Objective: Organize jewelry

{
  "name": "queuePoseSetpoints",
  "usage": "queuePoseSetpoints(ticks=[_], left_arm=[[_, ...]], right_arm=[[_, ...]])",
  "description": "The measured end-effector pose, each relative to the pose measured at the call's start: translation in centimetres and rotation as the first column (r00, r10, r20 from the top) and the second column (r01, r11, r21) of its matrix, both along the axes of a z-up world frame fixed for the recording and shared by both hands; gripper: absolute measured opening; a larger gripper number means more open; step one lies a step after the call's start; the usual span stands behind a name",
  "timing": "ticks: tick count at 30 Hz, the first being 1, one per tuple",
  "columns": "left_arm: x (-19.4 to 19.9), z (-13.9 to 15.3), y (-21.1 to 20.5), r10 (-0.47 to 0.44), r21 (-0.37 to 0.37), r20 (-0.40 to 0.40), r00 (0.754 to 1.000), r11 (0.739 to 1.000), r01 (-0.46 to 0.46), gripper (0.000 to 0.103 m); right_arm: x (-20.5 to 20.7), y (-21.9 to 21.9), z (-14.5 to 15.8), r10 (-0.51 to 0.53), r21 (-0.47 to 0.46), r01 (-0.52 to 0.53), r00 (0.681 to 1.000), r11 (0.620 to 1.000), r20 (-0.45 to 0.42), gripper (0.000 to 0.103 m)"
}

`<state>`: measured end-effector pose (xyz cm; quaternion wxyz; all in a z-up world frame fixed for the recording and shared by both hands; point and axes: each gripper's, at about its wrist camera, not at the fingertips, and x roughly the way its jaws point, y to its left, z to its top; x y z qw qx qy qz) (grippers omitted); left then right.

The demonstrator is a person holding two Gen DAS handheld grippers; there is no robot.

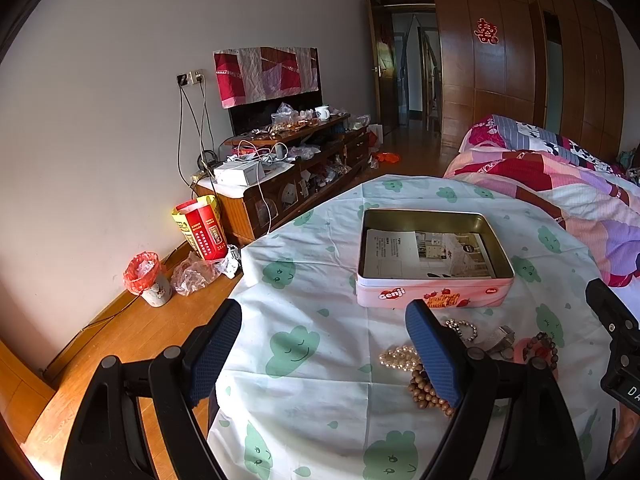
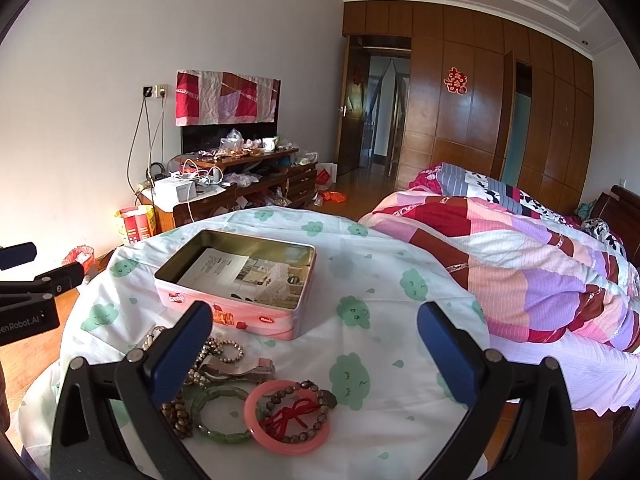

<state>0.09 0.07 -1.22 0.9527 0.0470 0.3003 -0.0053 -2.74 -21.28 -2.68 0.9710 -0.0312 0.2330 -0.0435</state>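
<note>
An open pink tin [image 1: 434, 294] [image 2: 256, 322] with a leaflet inside stands on a round table under a white cloth with green clouds [image 1: 296, 344] [image 2: 360, 312]. In front of it lies a heap of jewelry: a pearl bracelet [image 1: 396, 358], brown wooden beads [image 1: 426, 394] [image 2: 178, 416], a rhinestone bracelet [image 1: 466, 328] [image 2: 232, 350], a green jade bangle [image 2: 222, 414], a pink bangle [image 2: 288, 418] around dark beads with a red cord [image 2: 292, 416], and a metal watch [image 2: 244, 372]. My left gripper [image 1: 324, 354] is open, left of the heap. My right gripper [image 2: 316, 354] is open above the heap's right side.
A bed with a patchwork quilt [image 2: 520, 256] lies right of the table. A cluttered wooden TV stand [image 1: 288, 168] stands against the far wall. On the floor at left are a red-lined bin [image 1: 148, 278], a red and yellow bag [image 1: 202, 232] and crumpled plastic.
</note>
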Motion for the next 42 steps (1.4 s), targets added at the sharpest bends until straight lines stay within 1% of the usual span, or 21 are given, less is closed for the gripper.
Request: queuePoseSetpoints(ticks=[6, 12, 17, 22, 27, 30, 31, 32, 33, 34, 37, 38, 39, 40, 42], left_arm=[[0.4, -1.1, 0.6, 0.018, 0.006, -0.027, 0.999, 1.000, -0.017, 0.084], [1.1, -2.3, 0.6, 0.028, -0.001, -0.065, 0.998, 1.000, -0.028, 0.084], [1.3, -3.6, -0.3, -0.004, -0.011, -0.095, 0.995, 1.000, 0.003, 0.084], [1.7, -5.0, -2.8, -0.053, 0.021, -0.129, 0.990, 0.998, 0.056, 0.084], [2.2, -5.4, -5.3, -0.109, 0.042, -0.123, 0.986, 0.993, 0.115, 0.084], [2.9, -6.4, -6.2, -0.130, 0.043, -0.147, 0.981, 0.989, 0.138, 0.084], [3.0, -6.8, -6.3, -0.141, 0.036, -0.158, 0.977, 0.988, 0.149, 0.078], [3.2, -7.1, -6.4, -0.154, 0.029, -0.170, 0.973, 0.987, 0.161, 0.067], [3.4, -7.5, -6.5, -0.174, 0.012, -0.189, 0.966, 0.984, 0.179, 0.042], [3.6, -7.7, -6.4, -0.196, -0.021, -0.212, 0.957, 0.980, 0.196, 0.027], [3.6, -7.6, -6.0, -0.204, -0.047, -0.201, 0.958, 0.979, 0.199, 0.015], [3.5, -7.4, -5.9, -0.203, -0.057, -0.193, 0.960, 0.979, 0.196, 0.013], [3.4, -7.1, -5.6, -0.194, -0.054, -0.178, 0.965, 0.981, 0.188, 0.009], [3.2, -6.8, -5.4, -0.189, -0.046, -0.164, 0.968, 0.982, 0.184, 0.001], [3.0, -6.3, -4.8, -0.179, -0.046, -0.143, 0.973, 0.984, 0.174, 0.000]], right_arm=[[0.0, -0.1, 0.0, 0.000, -0.001, 0.000, 1.000, 1.000, -0.002, 0.103], [0.2, -0.3, -1.6, -0.011, -0.013, 0.011, 0.999, 1.000, -0.032, 0.103], [0.7, -1.7, -3.2, -0.024, -0.026, 0.022, 0.997, 0.999, -0.070, 0.103], [1.3, -2.4, -4.9, -0.025, -0.020, 0.023, 0.992, 1.000, -0.125, 0.103], [1.6, -2.8, -5.9, -0.017, -0.009, 0.015, 0.989, 1.000, -0.148, 0.103], [1.7, -2.9, -6.4, -0.011, 0.001, 0.012, 0.986, 1.000, -0.166, 0.103], [1.8, -2.8, -6.6, -0.010, 0.003, 0.011, 0.985, 1.000, -0.170, 0.103], [1.8, -2.8, -6.7, -0.010, 0.004, 0.011, 0.985, 1.000, -0.173, 0.103], [1.8, -2.8, -6.8, -0.010, 0.005, 0.011, 0.985, 1.000, -0.175, 0.103], [1.9, -2.8, -6.8, -0.010, 0.007, 0.011, 0.984, 1.000, -0.177, 0.103], [2.1, -2.9, -7.1, -0.014, 0.013, 0.016, 0.982, 1.000, -0.186, 0.103], [2.2, -2.9, -7.2, -0.014, 0.014, 0.017, 0.981, 1.000, -0.192, 0.103], [2.3, -2.9, -7.3, -0.013, 0.016, 0.017, 0.980, 1.000, -0.197, 0.103], [2.3, -2.8, -7.5, -0.013, 0.016, 0.017, 0.979, 1.000, -0.202, 0.103], [2.3, -2.8, -7.6, -0.013, 0.015, 0.016, 0.978, 1.000, -0.207, 0.103]])
